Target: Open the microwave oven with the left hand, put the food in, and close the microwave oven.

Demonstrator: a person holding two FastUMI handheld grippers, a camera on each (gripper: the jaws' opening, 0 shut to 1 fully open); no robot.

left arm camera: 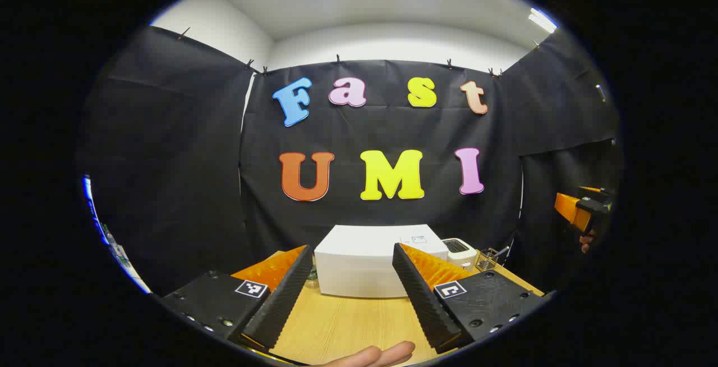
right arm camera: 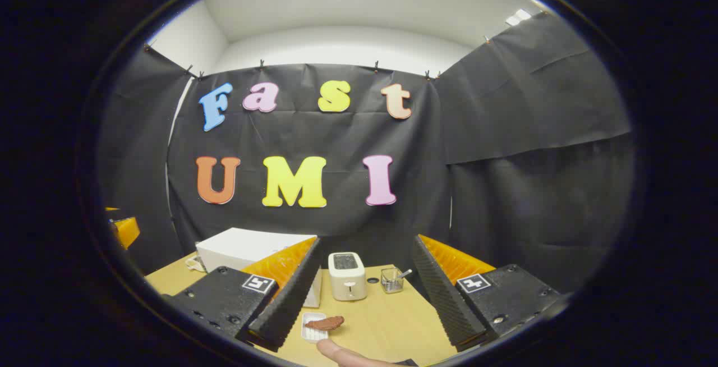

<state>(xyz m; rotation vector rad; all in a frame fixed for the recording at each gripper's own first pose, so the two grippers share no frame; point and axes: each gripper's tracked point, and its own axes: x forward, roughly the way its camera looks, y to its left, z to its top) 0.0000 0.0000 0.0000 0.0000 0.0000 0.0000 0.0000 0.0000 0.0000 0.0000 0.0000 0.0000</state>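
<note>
A fingertip (right arm camera: 336,350) shows at the bottom edge of the right gripper view, just in front of the right gripper (right arm camera: 367,294), whose 2 fingers stand wide apart and hold nothing. Just past it, on the wooden table (right arm camera: 387,322), the food (right arm camera: 325,322), a reddish-brown piece, lies on a small white tray (right arm camera: 310,327). In the left gripper view the left gripper (left arm camera: 350,294) is also spread wide and empty, with part of a hand (left arm camera: 373,354) below it. Farther back sits the white microwave (left arm camera: 370,260), seemingly shut, though its door and handle cannot be made out from here.

The task looks to be at its very start: nothing is grasped and the first step, opening the door, is not yet done. The next move calls for the left gripper to travel forward and find the door's edge.

Right of the microwave stand a toaster (right arm camera: 346,276) and a small wire cup (right arm camera: 391,280) with utensils, apart from the food; nothing seems to block either reach.
</note>
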